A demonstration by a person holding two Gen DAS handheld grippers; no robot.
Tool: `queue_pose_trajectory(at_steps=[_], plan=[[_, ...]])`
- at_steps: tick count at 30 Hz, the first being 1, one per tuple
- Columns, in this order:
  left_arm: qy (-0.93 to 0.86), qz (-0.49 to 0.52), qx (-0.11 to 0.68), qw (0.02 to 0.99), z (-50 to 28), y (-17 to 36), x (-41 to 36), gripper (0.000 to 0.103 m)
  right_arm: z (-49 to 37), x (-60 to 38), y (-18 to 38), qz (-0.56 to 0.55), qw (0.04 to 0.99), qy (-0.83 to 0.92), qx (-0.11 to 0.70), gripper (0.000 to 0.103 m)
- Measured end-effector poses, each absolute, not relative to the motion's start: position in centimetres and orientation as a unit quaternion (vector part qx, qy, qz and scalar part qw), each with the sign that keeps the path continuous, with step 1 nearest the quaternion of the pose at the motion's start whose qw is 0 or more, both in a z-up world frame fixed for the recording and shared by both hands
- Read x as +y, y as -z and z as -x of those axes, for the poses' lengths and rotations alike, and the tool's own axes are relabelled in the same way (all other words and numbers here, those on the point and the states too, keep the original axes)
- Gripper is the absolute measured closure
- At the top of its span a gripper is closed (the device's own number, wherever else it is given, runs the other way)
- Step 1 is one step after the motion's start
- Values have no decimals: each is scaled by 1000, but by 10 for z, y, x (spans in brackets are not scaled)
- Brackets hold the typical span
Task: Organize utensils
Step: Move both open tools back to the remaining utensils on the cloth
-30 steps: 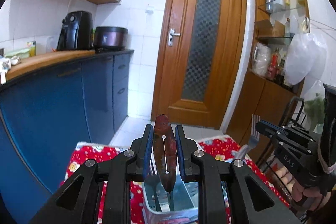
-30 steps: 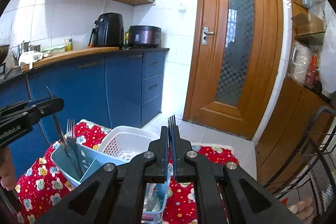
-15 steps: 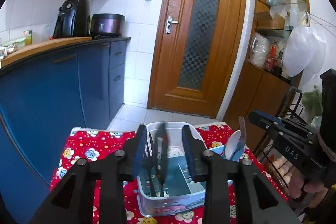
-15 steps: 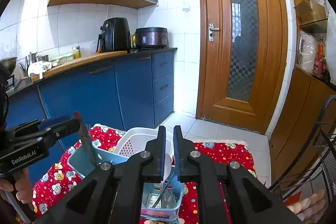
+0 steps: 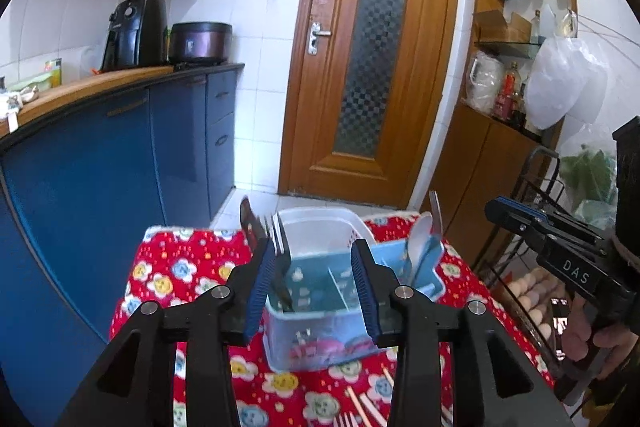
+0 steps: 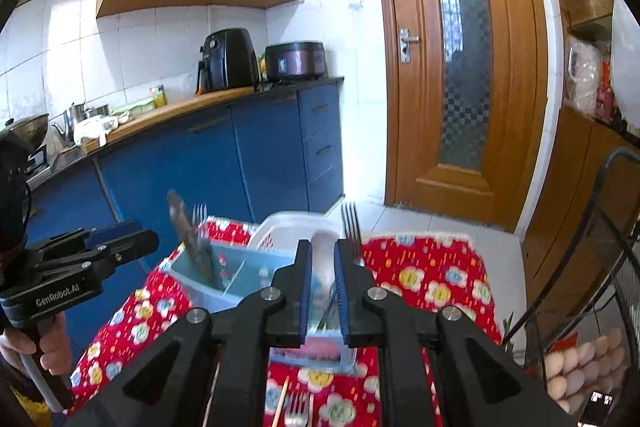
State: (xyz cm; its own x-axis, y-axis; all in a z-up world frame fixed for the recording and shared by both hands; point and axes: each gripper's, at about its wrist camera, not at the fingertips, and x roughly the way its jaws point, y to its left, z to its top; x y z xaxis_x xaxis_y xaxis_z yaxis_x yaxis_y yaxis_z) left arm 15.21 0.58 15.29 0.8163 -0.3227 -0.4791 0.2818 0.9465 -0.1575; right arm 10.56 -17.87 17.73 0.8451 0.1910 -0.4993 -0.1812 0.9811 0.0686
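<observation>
A light blue utensil caddy (image 5: 320, 311) with dividers stands on the red flowered cloth (image 5: 176, 275). A brown-handled knife (image 5: 251, 223) and a fork (image 5: 280, 235) stand in its left compartment; a white spoon (image 5: 418, 243) stands at its right. My left gripper (image 5: 314, 291) is open and empty, just above the caddy's near side. My right gripper (image 6: 322, 283) is open with a narrow gap; a fork (image 6: 351, 227) stands loose in the caddy (image 6: 224, 283) just beyond its right finger. The knife (image 6: 188, 231) leans in the caddy's left compartment.
A white slotted basket (image 5: 320, 227) stands behind the caddy. Chopsticks (image 5: 360, 403) and a fork (image 6: 296, 413) lie on the cloth near me. Blue cabinets (image 5: 100, 163) run along the left. A wire rack with eggs (image 6: 580, 367) stands at the right.
My left gripper opened and let the knife drop into the caddy, then drew back. My right gripper let go of the fork into the caddy and pulled back.
</observation>
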Motion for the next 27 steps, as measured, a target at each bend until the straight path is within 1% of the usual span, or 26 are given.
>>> queue_pose_trajectory(at_steps=[14,27], plan=[[164,40,337,926,-122,-109,8,62,-75,-182,-106,-9,919,-104,379,90],[163,40,427,888,-113,-51,4,62,-60,-186,-51,-12,872,-127,474,90]])
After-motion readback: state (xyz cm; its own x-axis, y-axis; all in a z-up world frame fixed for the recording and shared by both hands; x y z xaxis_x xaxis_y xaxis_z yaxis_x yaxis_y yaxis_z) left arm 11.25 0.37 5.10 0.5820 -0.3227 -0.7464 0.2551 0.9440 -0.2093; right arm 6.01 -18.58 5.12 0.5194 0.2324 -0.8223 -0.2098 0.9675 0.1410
